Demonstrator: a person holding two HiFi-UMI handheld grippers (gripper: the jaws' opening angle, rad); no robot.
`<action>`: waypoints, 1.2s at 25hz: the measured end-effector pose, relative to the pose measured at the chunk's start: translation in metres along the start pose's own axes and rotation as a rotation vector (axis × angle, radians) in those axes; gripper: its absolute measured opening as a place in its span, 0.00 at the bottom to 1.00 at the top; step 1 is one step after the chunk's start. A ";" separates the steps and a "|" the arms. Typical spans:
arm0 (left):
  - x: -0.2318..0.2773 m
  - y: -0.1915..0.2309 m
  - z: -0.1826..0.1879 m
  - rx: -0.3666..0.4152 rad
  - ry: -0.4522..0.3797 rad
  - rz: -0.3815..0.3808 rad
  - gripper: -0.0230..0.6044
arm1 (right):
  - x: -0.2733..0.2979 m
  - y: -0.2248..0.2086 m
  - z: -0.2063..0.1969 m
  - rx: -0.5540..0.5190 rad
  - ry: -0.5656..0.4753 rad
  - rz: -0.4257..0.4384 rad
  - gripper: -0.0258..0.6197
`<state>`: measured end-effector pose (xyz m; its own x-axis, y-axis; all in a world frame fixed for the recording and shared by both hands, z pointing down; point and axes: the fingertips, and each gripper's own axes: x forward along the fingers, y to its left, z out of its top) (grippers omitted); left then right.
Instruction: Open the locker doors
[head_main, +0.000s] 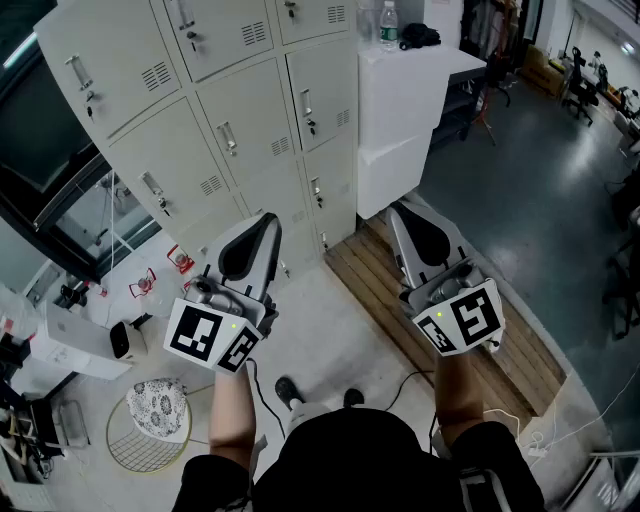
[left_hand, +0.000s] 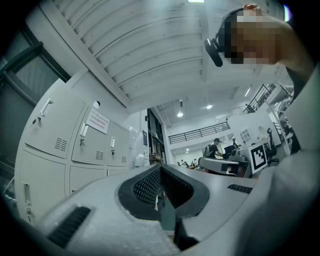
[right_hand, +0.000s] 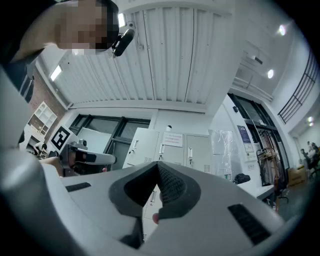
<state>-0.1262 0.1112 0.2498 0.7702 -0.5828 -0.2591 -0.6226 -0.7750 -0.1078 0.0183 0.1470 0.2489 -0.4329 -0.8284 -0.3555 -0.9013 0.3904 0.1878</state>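
At the near left, on the floor, one round wire basket (head_main: 122, 455) is seen, with one patterned cloth (head_main: 158, 408) lying in it. Further off, the bank of lockers (head_main: 250, 120) is set in three columns at the far left, and every door in view is shut, each with its own handle. Two grippers are held up side by side, short of the lockers and touching none of them. The jaws of the left gripper (head_main: 267, 220) are pressed together with nothing between them. The jaws of the right gripper (head_main: 398, 212) are likewise closed on nothing. To the right of the lockers a white cabinet (head_main: 395, 150) is placed, and on its top one clear bottle (head_main: 389, 24) stands beside one dark object (head_main: 419, 35). A slatted wooden platform (head_main: 375, 285) lies on the floor below the right gripper.
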 end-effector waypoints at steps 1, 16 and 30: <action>0.001 -0.003 0.000 0.000 0.002 0.001 0.07 | -0.001 -0.001 0.000 0.001 0.002 0.003 0.04; 0.016 0.013 -0.023 -0.019 0.032 0.007 0.07 | 0.020 -0.011 -0.026 0.035 0.010 0.026 0.05; 0.085 0.108 -0.061 -0.035 0.012 -0.066 0.07 | 0.116 -0.049 -0.074 -0.008 0.074 -0.060 0.05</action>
<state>-0.1194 -0.0371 0.2751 0.8109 -0.5332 -0.2411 -0.5658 -0.8196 -0.0904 0.0135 0.0018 0.2664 -0.3756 -0.8775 -0.2981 -0.9252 0.3364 0.1754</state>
